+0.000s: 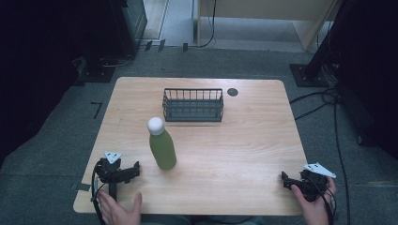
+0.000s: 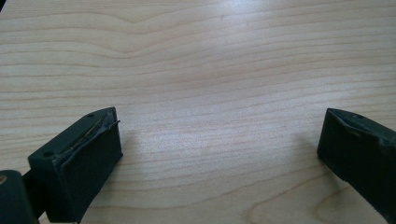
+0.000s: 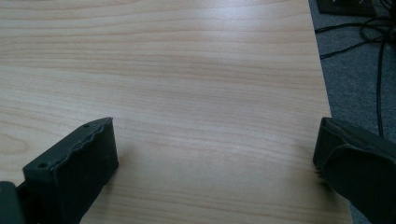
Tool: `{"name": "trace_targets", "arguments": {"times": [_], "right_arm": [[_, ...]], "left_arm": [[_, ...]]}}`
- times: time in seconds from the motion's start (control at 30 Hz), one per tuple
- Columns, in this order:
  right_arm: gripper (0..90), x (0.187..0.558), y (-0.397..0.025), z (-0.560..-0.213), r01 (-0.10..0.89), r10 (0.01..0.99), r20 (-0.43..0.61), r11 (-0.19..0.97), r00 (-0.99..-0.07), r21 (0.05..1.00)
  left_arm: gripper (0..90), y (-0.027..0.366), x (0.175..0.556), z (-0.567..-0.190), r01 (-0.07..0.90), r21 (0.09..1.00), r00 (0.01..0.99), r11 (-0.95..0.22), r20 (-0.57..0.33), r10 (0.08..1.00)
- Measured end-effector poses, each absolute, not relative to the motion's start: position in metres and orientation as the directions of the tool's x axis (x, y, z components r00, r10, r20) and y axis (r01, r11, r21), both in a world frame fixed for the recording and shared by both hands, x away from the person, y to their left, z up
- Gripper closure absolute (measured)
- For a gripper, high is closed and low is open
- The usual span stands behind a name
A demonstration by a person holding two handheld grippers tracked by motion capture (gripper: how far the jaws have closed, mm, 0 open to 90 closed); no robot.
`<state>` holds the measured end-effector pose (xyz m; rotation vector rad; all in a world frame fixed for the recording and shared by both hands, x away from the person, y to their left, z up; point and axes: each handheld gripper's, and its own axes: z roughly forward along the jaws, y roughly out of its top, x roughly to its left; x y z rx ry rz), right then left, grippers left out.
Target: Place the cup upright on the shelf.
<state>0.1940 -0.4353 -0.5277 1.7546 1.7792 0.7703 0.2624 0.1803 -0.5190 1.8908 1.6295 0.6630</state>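
Green bottle (image 1: pixel 162 149) stands upright, centre-left of the frame. Your left hand-held gripper (image 1: pixel 133 171), jaws wide and empty, sits lower left: approach level and grip mid-body, below the white cap.

Right gripper (image 3: pixel 215 154) with jaws spread wide, bare wooden table (image 3: pixel 187 70) between, grey carpet (image 3: pixel 355 84), black cables (image 3: pixel 373 42)

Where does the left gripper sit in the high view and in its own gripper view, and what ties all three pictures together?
High view: left gripper lies near the table's bottom-left corner, just left of the green bottle.
Left gripper view: its two black jaws rise at the lower corners, wide apart, around.
Right gripper view: that camera's own jaws.
Shared landmark: the pale wood-grain table.
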Motion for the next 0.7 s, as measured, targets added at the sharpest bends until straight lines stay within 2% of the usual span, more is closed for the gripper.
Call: {"name": "trace_targets", "arguments": {"times": [0.2,0.27,0.5,0.7], "right_arm": [[0.0,0.1946,-0.4353,-0.5276,0.704,0.999,0.028,-0.007,-0.019,0.71],[0.0,0.1946,-0.4354,-0.5276,0.704,0.999,0.028,-0.006,-0.019,0.71],[0.0,0.1946,-0.4354,-0.5276,0.704,0.999,0.028,-0.006,-0.019,0.71],[0.0,0.1947,-0.4354,-0.5277,0.704,0.999,0.027,-0.005,-0.02,0.711]], "left_arm": [[0.0,0.1802,0.2633,-0.5189,0.718,0.687,0.14,-0.11,0.012,0.99],[0.0,0.1749,0.2705,-0.519,0.723,0.688,0.077,-0.064,0.012,0.997],[0.0,0.1728,0.2695,-0.519,0.723,0.689,0.062,-0.054,0.014,0.998],[0.0,0.1712,0.2617,-0.5148,0.738,0.67,0.105,-0.08,0.003,0.994]]}}
